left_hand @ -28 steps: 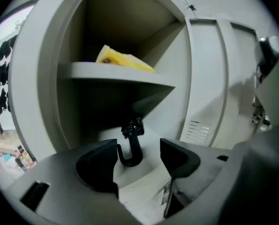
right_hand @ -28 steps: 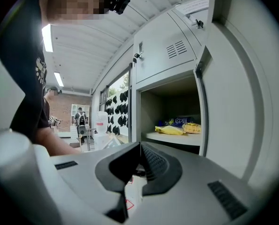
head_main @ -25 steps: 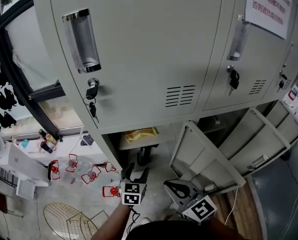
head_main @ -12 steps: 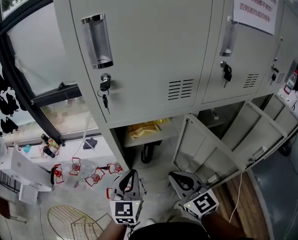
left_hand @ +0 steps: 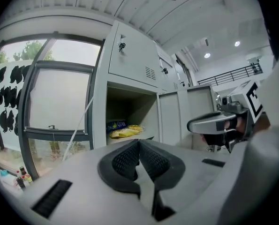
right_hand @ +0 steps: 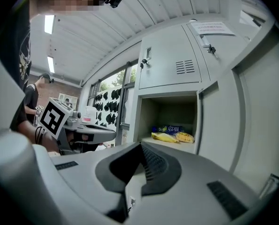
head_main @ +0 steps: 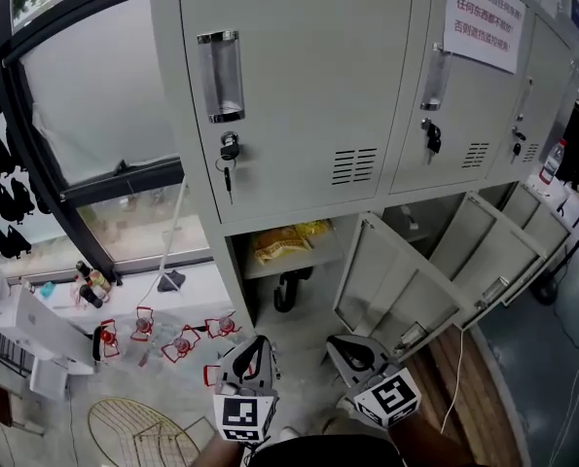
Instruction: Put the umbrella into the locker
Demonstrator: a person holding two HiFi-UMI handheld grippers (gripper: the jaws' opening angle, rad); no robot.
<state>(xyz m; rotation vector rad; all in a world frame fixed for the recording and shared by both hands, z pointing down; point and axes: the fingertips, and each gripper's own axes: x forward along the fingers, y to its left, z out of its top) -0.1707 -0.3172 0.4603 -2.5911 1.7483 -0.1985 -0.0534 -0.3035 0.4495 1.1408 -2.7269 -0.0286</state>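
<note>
Before the locker (head_main: 299, 95), left gripper (left_hand: 139, 144), right gripper (right_hand: 141, 147): jaws together.

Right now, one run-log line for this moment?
left gripper: shut, empty | right gripper: shut, empty | locker: door open, snack bags inside

right gripper (right_hand: 140, 147): fingers together, empty | locker (right_hand: 150, 114): open | snack bags (right_hand: 171, 136) inside
</note>
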